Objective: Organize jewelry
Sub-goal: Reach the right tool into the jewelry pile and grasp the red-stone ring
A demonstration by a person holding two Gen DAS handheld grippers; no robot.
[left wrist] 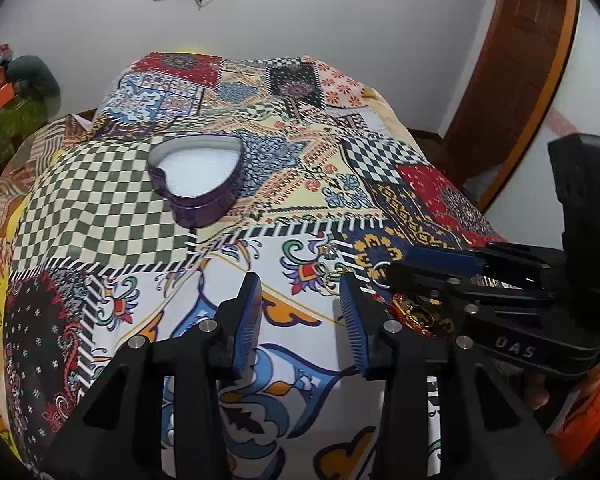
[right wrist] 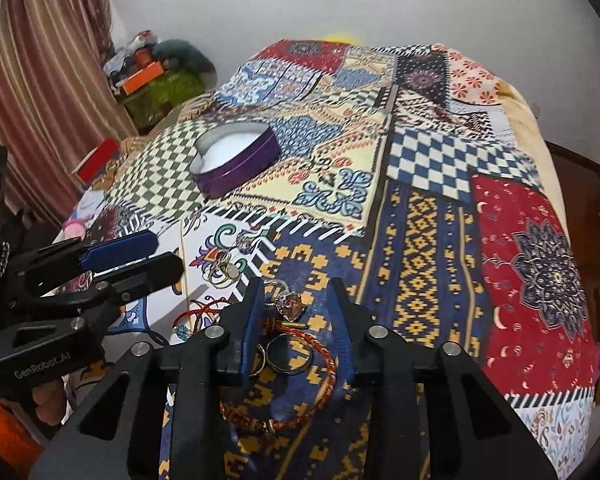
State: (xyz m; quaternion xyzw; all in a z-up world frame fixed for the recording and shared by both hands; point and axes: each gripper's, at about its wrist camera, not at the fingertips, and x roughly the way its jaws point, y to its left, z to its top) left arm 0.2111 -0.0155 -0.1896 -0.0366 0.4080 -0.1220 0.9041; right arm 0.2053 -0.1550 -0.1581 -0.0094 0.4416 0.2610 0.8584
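Note:
A purple heart-shaped tin point(left wrist: 198, 182) with a white lining stands open on the patchwork bedspread; it also shows in the right wrist view point(right wrist: 236, 160). Jewelry lies in a loose group nearer me: a dark ring point(right wrist: 290, 354), a stone ring point(right wrist: 290, 304), a red-orange cord bracelet point(right wrist: 300, 412), thin gold rings point(right wrist: 220, 270) and a red string bracelet point(right wrist: 198, 314). My right gripper point(right wrist: 296, 308) is open and hovers over the rings, empty. My left gripper point(left wrist: 300, 300) is open and empty over the white patterned patch, left of the jewelry.
The patchwork bedspread point(right wrist: 440, 216) covers the whole bed. A red box point(right wrist: 96, 160) lies at the bed's left edge. Clutter with an orange box point(right wrist: 144, 80) sits by the striped curtain point(right wrist: 40, 80). A wooden door point(left wrist: 520, 80) stands at the right.

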